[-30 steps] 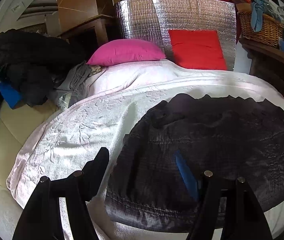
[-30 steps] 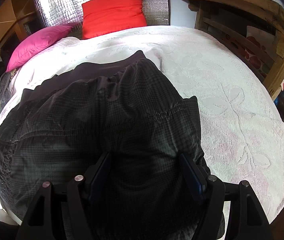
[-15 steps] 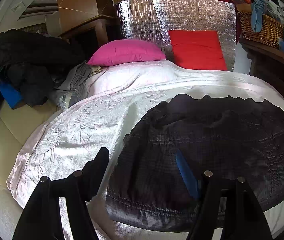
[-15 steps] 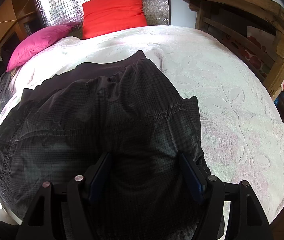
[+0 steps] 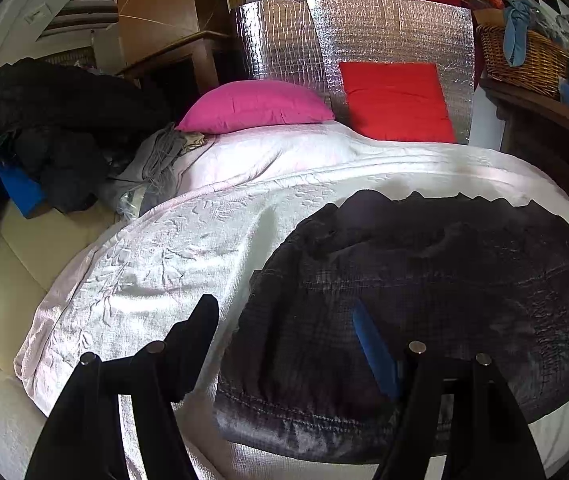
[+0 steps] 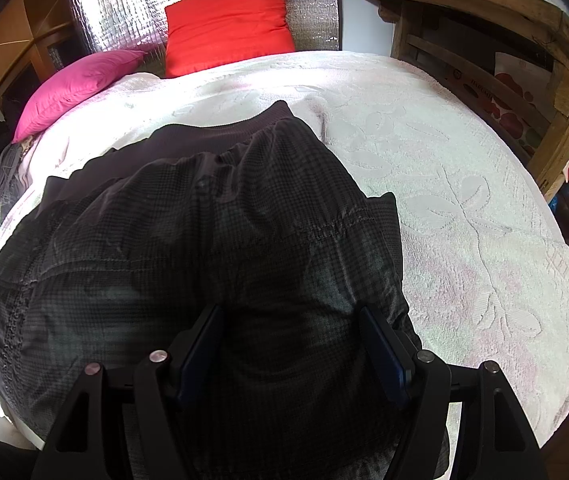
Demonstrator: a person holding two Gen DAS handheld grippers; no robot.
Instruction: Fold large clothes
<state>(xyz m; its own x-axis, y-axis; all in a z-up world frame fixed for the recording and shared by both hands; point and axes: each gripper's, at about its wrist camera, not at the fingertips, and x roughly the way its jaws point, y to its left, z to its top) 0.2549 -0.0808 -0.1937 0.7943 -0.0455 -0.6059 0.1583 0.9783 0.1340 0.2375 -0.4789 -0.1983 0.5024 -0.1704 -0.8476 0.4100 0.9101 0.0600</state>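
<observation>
A dark checked jacket (image 5: 424, 304) lies spread on the white bedspread (image 5: 156, 264), its ribbed hem toward the pillows. My left gripper (image 5: 284, 320) is open and hovers over the jacket's near left edge; its left finger is above the bedspread, its right finger above the cloth. In the right wrist view the jacket (image 6: 188, 240) fills the middle. My right gripper (image 6: 290, 320) is open above the jacket's near right part, holding nothing.
A pink pillow (image 5: 256, 106) and a red cushion (image 5: 396, 100) lean on a silver foil panel (image 5: 364, 36) at the bed's head. Dark clothes (image 5: 44, 128) are piled at the left. A wicker basket (image 5: 524, 60) and wooden furniture (image 6: 504, 52) stand at the right.
</observation>
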